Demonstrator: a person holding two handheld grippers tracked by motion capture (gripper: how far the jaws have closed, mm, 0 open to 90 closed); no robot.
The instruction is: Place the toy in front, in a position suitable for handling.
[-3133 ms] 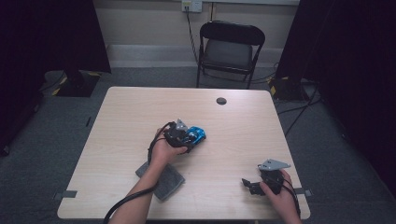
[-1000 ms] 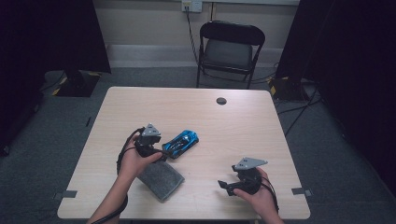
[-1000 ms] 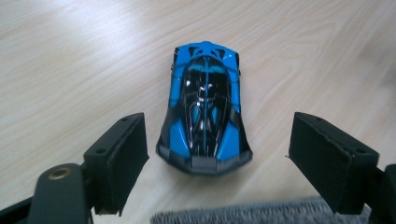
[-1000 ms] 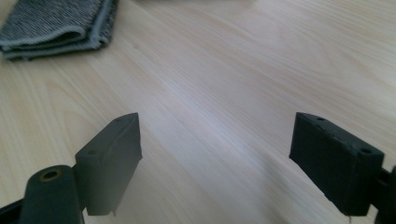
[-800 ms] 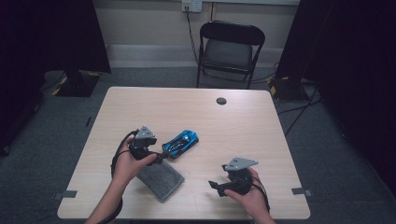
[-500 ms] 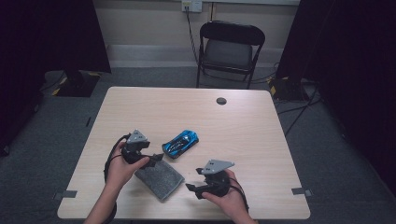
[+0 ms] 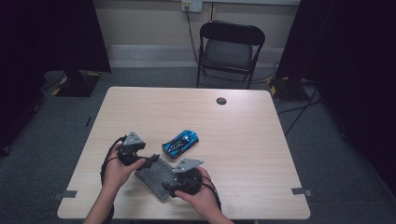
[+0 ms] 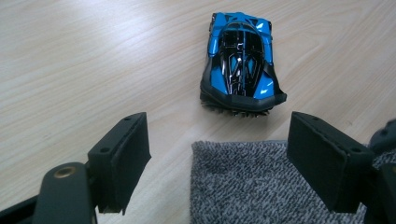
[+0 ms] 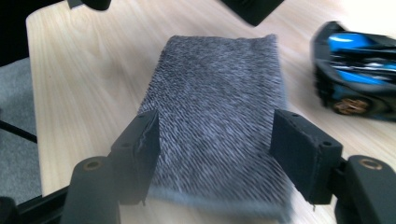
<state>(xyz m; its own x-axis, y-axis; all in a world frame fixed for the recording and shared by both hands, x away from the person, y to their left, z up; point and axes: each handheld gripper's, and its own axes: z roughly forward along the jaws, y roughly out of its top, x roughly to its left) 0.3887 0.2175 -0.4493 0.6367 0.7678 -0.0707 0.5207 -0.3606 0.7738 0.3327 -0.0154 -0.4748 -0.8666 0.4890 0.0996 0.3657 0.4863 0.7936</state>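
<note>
The right gripper (image 9: 212,158) stands with the grey cloth (image 9: 219,116) between its parted jaws, which have just narrowed. The left gripper (image 8: 219,158) is spread at the cloth's end, near the blue car (image 8: 240,60).

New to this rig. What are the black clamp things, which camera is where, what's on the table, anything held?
No robot here: a person holds a two-jaw hand-held gripper in each hand. The high view looks down on the table: left hand-held gripper, right hand-held gripper. The other two pictures come from cameras riding on each gripper, looking along its black jaws. On the table lie a blue toy car and a folded grey cloth. The right gripper's jaws, which have just been closing, stand either side of the cloth without pinching it. The left jaws stand open near the cloth's other end. Nothing is held.
</note>
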